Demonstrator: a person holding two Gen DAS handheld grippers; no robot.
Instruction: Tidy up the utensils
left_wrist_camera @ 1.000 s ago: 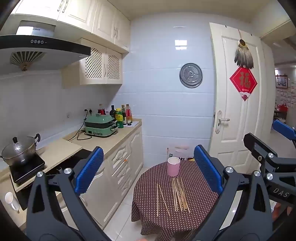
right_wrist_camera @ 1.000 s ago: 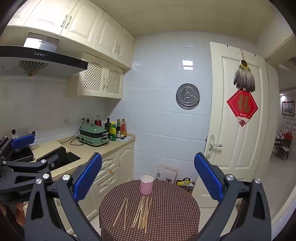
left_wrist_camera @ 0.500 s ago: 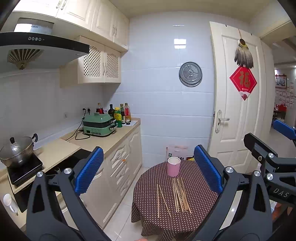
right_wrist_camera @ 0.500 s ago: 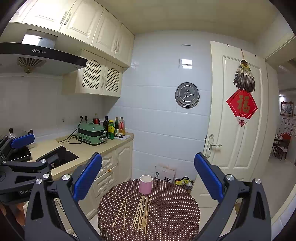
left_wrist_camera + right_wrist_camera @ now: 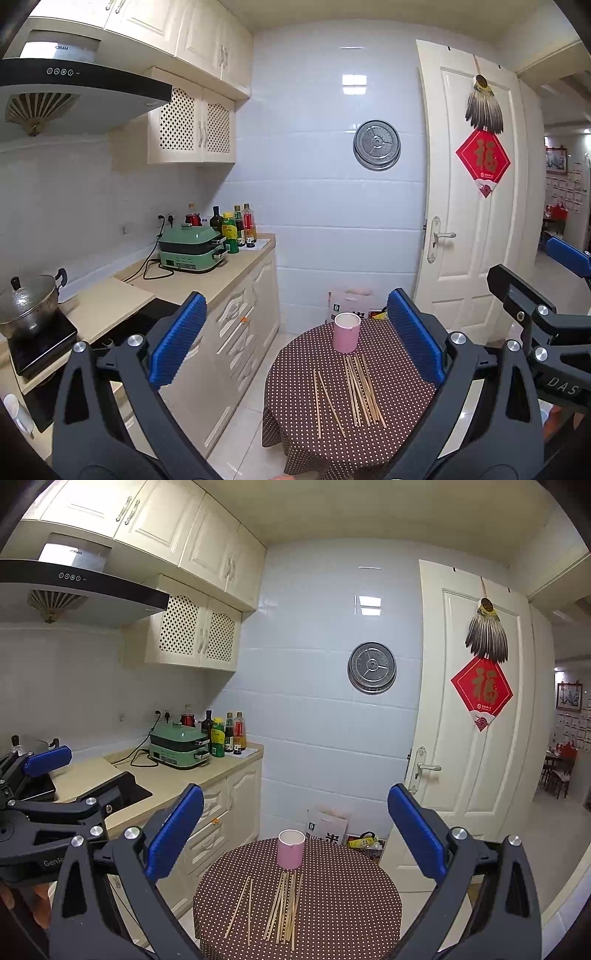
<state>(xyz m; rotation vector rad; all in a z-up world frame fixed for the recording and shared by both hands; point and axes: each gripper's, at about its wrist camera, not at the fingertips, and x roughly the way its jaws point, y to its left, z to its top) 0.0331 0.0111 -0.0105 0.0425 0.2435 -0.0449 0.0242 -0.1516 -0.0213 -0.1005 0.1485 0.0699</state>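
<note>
wooden chopsticks [image 5: 354, 387], dotted cloth tablecloth [image 5: 295, 369]

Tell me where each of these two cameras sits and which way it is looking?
Left wrist view: sits on the left gripper, looks forward between its open blue fingers at the round table; the right gripper shows at the right edge.
Right wrist view: sits on the right gripper, fingers open, faces the same table; the left gripper shows at the left edge.
Both share the pink cup, the loose chopsticks, the door and the kitchen counter.
</note>
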